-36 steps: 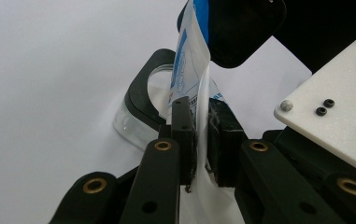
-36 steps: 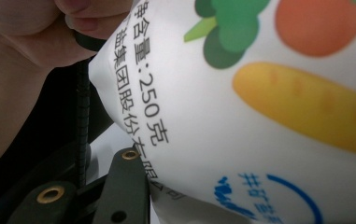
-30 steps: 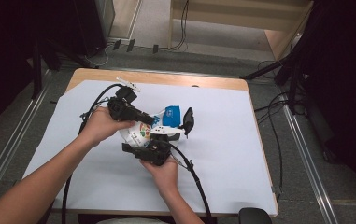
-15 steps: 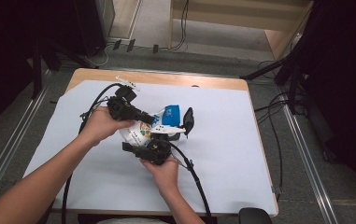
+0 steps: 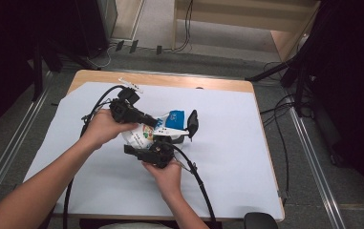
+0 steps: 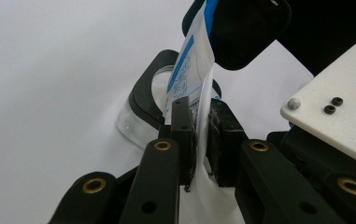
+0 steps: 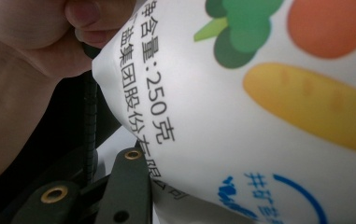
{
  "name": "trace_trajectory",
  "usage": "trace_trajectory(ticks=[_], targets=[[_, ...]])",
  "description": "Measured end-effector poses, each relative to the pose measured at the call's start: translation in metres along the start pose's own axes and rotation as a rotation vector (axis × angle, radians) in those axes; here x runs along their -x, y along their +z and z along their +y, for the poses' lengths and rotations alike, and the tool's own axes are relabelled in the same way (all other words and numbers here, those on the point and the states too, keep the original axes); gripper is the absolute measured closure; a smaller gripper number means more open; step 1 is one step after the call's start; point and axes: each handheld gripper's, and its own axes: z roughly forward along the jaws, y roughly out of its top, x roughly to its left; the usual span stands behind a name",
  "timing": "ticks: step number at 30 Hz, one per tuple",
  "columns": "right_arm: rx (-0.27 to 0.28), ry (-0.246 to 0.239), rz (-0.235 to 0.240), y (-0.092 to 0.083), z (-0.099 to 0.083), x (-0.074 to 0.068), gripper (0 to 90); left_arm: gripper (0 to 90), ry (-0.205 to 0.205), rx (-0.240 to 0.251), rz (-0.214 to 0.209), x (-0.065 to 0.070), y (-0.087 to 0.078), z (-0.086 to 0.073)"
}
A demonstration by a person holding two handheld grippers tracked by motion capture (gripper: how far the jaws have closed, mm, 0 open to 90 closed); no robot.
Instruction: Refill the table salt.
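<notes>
Nearest the person's edge of the table (image 5: 227,191), the right gripper (image 5: 156,151) sits in the right hand, its jaws set against the lower part of a white pouch (image 5: 152,130) printed with vegetables and blue lettering; in the right gripper view the pouch (image 7: 259,116) bulges right up against the one visible black finger (image 7: 128,186), so it looks clamped on the pouch body, though the second pad is hidden behind the plastic. Just beyond it, the left gripper (image 5: 147,119) comes in from the left, and the left gripper view shows its jaws pinched tight on the thin flattened edge of the pouch (image 6: 195,88), the film squeezed between both pads. The pouch hangs between the two tools near the middle of the white sheet, above a clear round container with a black rim (image 6: 144,105) that rests on the sheet just beneath it. Farther off, a small white strip (image 5: 130,85) lies near the far left edge of the table. Judging from this, the step in hand is tearing or pulling open the pouch over the container. The next move would call for a firm pull of the two grips apart while keeping the opening aimed at the container, so nothing spills on the sheet.
</notes>
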Motion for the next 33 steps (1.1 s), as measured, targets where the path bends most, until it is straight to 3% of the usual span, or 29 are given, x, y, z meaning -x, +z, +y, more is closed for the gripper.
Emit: trace_trajectory(ticks=[33], targets=[[0.006, -0.004, 0.016, 0.0014, 0.0026, -0.0015, 69.1, 84.0, -0.008, 0.019, 0.002, 0.0001, -0.0018, -0.0011]])
